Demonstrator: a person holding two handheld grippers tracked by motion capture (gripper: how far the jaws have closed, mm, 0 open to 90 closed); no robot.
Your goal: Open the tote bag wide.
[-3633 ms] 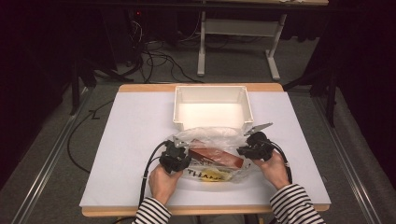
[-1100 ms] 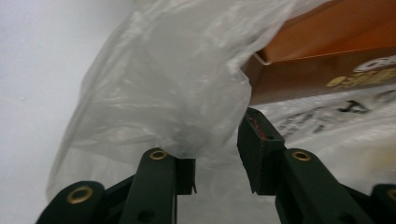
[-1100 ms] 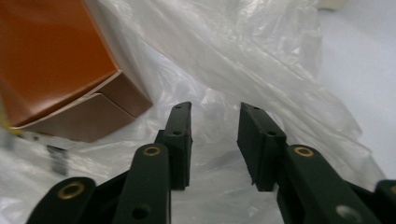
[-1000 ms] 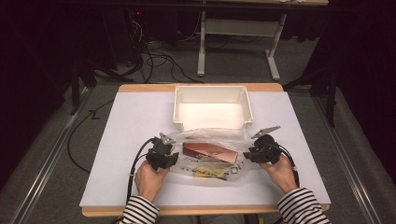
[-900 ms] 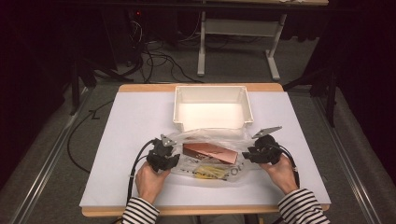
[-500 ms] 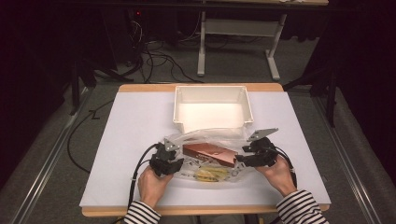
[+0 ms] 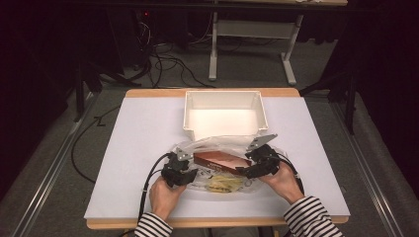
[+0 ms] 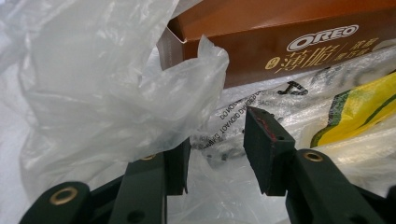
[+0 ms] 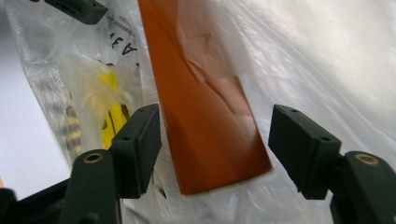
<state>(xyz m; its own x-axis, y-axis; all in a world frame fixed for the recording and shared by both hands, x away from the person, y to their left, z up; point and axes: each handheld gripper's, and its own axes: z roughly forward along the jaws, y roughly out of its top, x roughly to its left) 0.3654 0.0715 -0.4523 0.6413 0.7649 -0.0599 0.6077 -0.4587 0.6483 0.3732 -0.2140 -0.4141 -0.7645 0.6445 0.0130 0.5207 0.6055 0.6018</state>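
The clear plastic bag [image 7: 222,168] lay crumpled on the bench [image 7: 138,148], just in front of the white bin [image 7: 225,112], and it was thin, wrinkled and shiny, with black print on it. Inside it were a brown Oreo box [image 7: 220,160] and, nearer to the person, a yellow packet [image 7: 225,182]. At the bag's left end the left gripper [image 7: 179,170] had its fingers [image 8: 261,149] apart, with loose plastic lying between them and draped on one finger; its jaws had just been opening a little. At the bag's right end the right gripper [image 7: 257,165] had its fingers [image 9: 303,144] wide apart on both sides of the box's end, not pressing on it; its jaws had just been opening. Compared with a second earlier, the right gripper had moved a little inward and toward the bin, the bag's top edge stood looser and higher near the bin, and the box sat almost in the same place. The box's long axis ran left to right across the bench, with the right end slightly nearer to the person.
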